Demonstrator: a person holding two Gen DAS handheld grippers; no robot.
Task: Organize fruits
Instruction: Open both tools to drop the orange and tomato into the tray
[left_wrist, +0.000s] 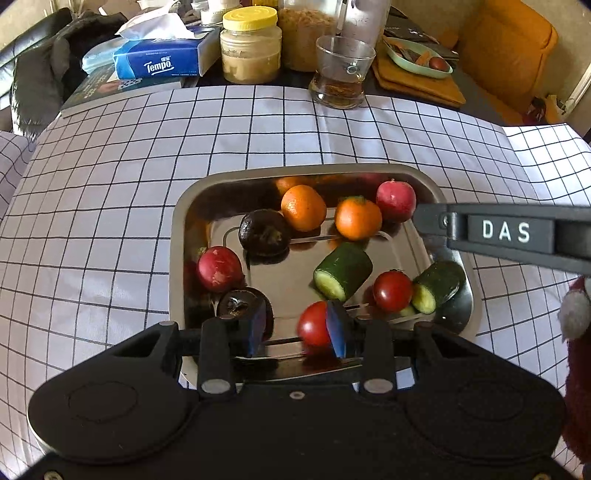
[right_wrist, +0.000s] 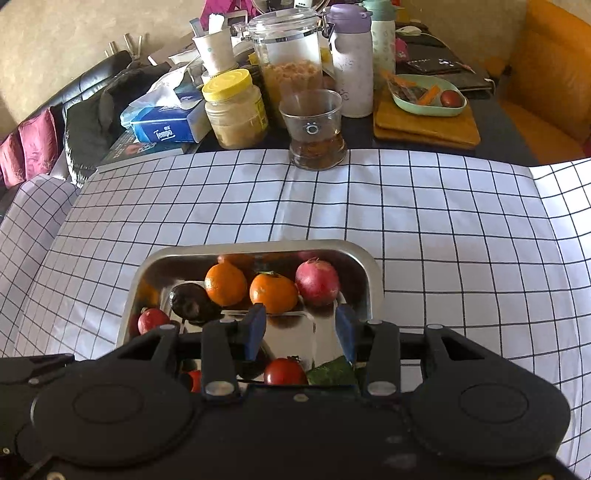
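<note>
A steel tray on the checked cloth holds two oranges, two red radish-like fruits, two dark round fruits, two cucumber pieces and two tomatoes. My left gripper is open over the tray's near edge, with a tomato just inside its right finger. My right gripper is open above the tray, near an orange and a red fruit. Its body shows at the right in the left wrist view.
Behind the cloth stand a glass cup, a yellow-lidded jar, a tissue pack, a tall glass jar, bottles and a green dish on wooden boards. An orange chair is at the far right.
</note>
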